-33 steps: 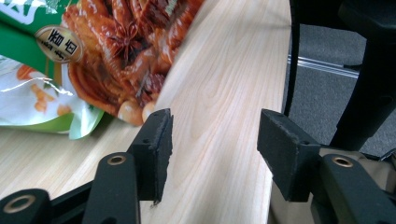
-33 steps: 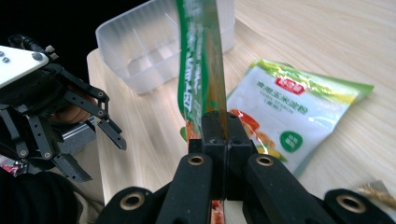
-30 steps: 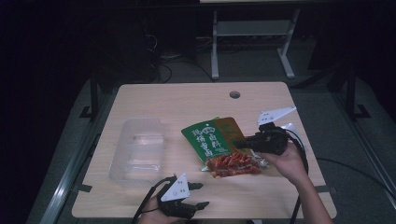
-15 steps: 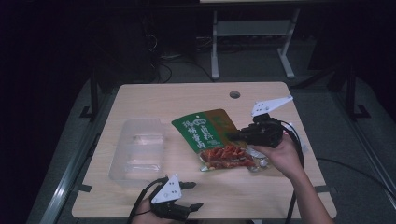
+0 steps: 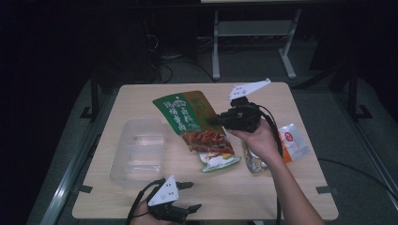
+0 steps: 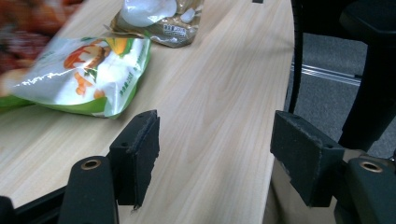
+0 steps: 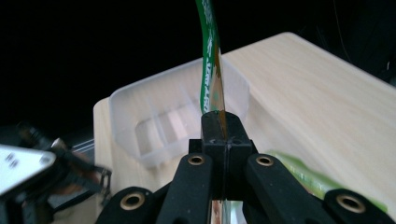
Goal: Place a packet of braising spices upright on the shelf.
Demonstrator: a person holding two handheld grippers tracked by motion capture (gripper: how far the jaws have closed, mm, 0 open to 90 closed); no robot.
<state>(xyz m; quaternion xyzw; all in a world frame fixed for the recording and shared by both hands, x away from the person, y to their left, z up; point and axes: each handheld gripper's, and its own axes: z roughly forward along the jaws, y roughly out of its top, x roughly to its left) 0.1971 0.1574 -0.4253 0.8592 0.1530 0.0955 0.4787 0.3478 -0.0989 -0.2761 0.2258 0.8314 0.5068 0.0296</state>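
Right tool (image 5: 217, 120) clamped on green snack bag (image 5: 184, 112), lifted above bench (image 5: 281, 197) beside clear tray (image 5: 141, 154). Left tool (image 5: 190, 197) just opening, jaws apart, nothing between.

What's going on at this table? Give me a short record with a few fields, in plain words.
Held item: green snack packet, lifted off the table by one edge
Right gripper: jaws shut on the packet's edge
Left gripper: jaws have just been opening, nothing between them, near the table's front edge
Container: clear plastic tray, left of the packet, looks empty
Other packets: a red-and-green one under the lifted packet, a brownish one by the right hand, an orange-and-white one farther right
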